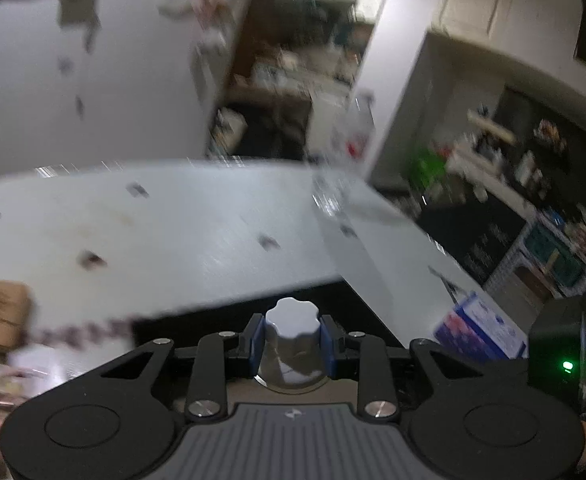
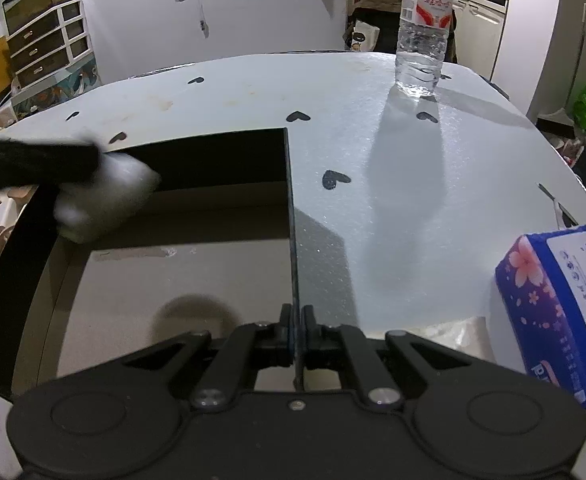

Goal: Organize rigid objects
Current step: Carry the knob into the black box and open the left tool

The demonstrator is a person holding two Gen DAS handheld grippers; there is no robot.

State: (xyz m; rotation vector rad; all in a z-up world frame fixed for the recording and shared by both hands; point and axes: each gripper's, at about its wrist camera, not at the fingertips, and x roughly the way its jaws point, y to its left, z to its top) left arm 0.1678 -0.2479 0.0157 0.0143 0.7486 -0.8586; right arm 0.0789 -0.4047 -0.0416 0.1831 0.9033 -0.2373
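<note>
My left gripper (image 1: 292, 334) is shut on a small white bottle (image 1: 291, 354) with a scalloped white cap; its blue pads (image 1: 257, 340) press on both sides just under the cap. This view is smeared by motion. It shows the white table top (image 1: 197, 232) and the dark opening (image 1: 253, 312) beyond the bottle. My right gripper (image 2: 296, 316) is shut on the thin dark edge of the table's cover panel (image 2: 293, 220), beside the open compartment (image 2: 181, 280). A blurred black and white shape (image 2: 101, 196) hangs over the compartment's left side.
A clear water bottle (image 2: 423, 32) stands at the table's far right. A purple and blue tissue pack (image 2: 553, 312) lies near the right edge. A drawer unit (image 2: 49, 40) stands at the back left. Cluttered shelves (image 1: 513, 168) fill the room to the right.
</note>
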